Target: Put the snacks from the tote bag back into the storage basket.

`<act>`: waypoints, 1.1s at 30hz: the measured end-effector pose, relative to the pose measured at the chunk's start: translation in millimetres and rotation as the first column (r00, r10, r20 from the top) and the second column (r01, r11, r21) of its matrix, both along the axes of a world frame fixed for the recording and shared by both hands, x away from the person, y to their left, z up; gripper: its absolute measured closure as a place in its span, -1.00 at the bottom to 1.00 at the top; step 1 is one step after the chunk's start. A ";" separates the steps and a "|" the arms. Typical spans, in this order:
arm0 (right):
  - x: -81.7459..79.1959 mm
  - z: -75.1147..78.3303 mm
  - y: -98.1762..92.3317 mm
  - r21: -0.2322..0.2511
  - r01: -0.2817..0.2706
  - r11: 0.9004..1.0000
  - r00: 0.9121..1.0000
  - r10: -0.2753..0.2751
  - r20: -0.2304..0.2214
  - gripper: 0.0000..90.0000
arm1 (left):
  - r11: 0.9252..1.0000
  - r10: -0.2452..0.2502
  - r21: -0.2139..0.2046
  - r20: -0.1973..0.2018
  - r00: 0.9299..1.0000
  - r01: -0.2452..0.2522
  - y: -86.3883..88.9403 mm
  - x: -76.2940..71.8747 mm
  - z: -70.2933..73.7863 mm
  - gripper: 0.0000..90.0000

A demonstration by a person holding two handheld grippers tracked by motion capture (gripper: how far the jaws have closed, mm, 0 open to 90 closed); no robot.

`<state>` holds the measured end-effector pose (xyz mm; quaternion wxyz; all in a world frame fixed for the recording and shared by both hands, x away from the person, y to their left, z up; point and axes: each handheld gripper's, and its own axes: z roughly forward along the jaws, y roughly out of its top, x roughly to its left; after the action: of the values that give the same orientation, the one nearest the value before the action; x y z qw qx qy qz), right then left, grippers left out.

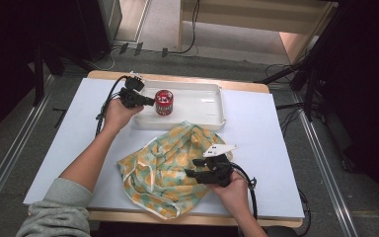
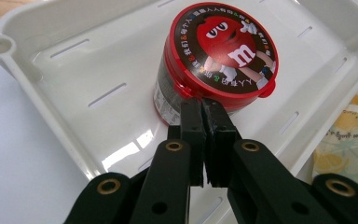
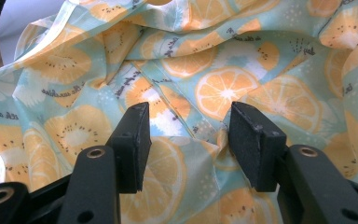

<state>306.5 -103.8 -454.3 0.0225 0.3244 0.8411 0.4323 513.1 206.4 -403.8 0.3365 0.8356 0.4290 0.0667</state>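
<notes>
Over at far left, left gripper [image 1: 150, 102] with jaws pressed together, empty, tips right against the red candy tub [image 1: 164, 102]. Tub upright in the left part of the white tray [image 1: 202, 101], cartoon lid up. Further right and nearer, fruit-print cloth bag [image 1: 165, 170] crumpled on the white table cover [image 1: 69, 143]. Right gripper [image 1: 190, 168] over that fabric, jaws spread, pinching nothing. Grey floor and cables beyond.
</notes>
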 end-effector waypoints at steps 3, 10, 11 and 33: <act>0.2 0.0 -0.3 0.001 -0.002 1.000 1.000 0.002 0.000 0.11 | 1.000 0.002 -0.008 -0.001 1.000 -0.002 0.4 -1.1 -0.2 0.98; 0.3 0.0 -0.9 0.001 0.000 1.000 1.000 0.000 0.000 0.11 | 1.000 0.004 -0.012 -0.011 1.000 -0.004 3.2 -5.2 0.1 0.90; 0.3 0.0 -0.8 0.002 0.000 1.000 1.000 0.000 0.001 0.11 | 1.000 0.003 -0.014 -0.007 1.000 -0.003 4.1 -6.1 0.1 0.91; -2.2 3.9 -1.2 0.020 -0.005 1.000 1.000 0.005 0.010 0.09 | 0.994 -0.088 -0.064 -0.077 0.993 0.083 2.3 -39.1 15.4 0.20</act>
<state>304.3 -104.9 -450.4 0.0220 0.3203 0.8374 0.4423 474.0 208.7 -388.3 0.3471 0.8445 0.4078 0.0056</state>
